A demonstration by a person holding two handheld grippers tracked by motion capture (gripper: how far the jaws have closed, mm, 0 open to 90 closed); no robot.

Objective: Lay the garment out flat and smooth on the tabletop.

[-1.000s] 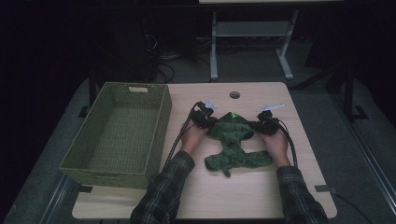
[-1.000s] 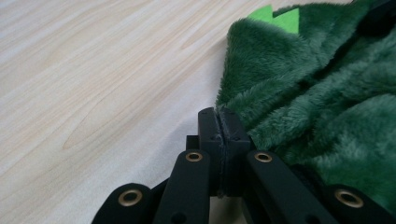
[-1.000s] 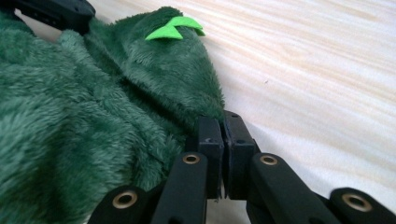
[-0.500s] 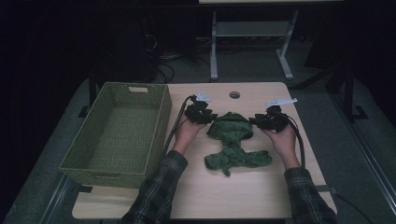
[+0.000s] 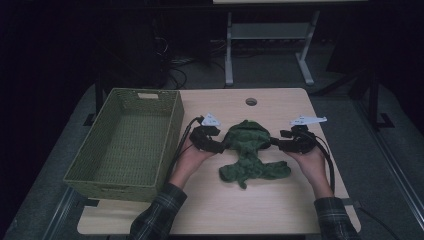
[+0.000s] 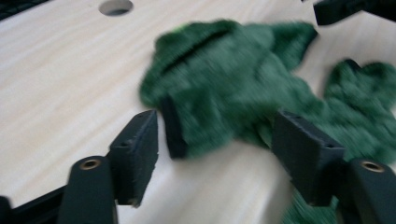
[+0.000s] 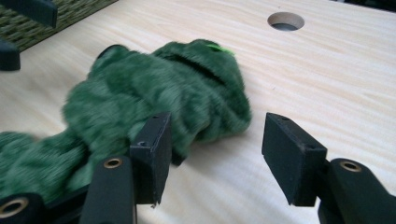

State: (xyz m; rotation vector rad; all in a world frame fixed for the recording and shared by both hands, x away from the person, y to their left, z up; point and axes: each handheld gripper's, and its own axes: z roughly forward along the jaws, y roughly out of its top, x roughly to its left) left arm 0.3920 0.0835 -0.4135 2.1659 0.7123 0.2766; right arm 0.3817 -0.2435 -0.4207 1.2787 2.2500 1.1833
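Both the left gripper (image 5: 223, 145) and right gripper (image 5: 274, 143) had just been opening, jaws spread and clear of the green plush toy (image 5: 248, 150) on the table (image 5: 280, 210).

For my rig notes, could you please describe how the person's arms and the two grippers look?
Both sleeves are dark plaid. Each gripper, left and right, is black, with two blocky jaws, brass-coloured rivets, a pale three-cornered plate on top and a black cable.
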